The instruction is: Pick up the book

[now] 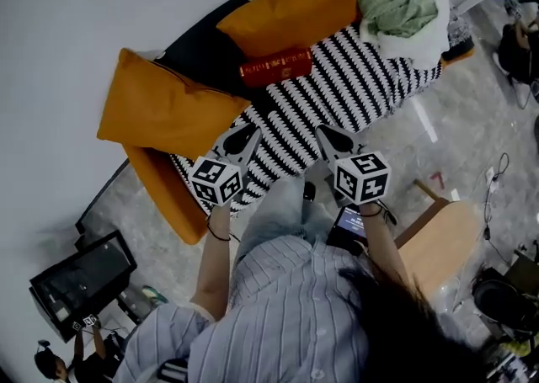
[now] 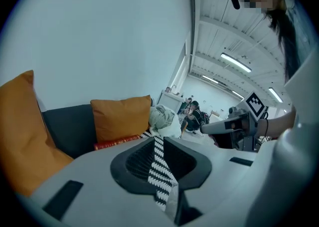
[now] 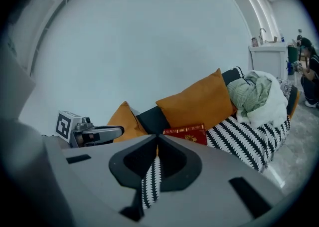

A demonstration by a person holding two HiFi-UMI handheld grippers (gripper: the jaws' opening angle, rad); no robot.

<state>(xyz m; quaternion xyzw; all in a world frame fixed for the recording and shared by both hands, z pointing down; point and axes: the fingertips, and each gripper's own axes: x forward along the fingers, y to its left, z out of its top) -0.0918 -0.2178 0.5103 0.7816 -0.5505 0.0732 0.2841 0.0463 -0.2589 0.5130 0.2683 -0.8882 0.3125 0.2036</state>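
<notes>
Red book (image 1: 276, 66) is shown lying flat on the striped sofa cover (image 1: 362, 78), just in front of the rear orange cushion (image 1: 295, 2) and beside a second orange cushion (image 1: 168, 103). Left gripper (image 1: 249, 132) and right gripper (image 1: 325, 132) are held side by side over the cover's near part — well apart from the book — each with jaws pressed together, nothing pinched between them.
</notes>
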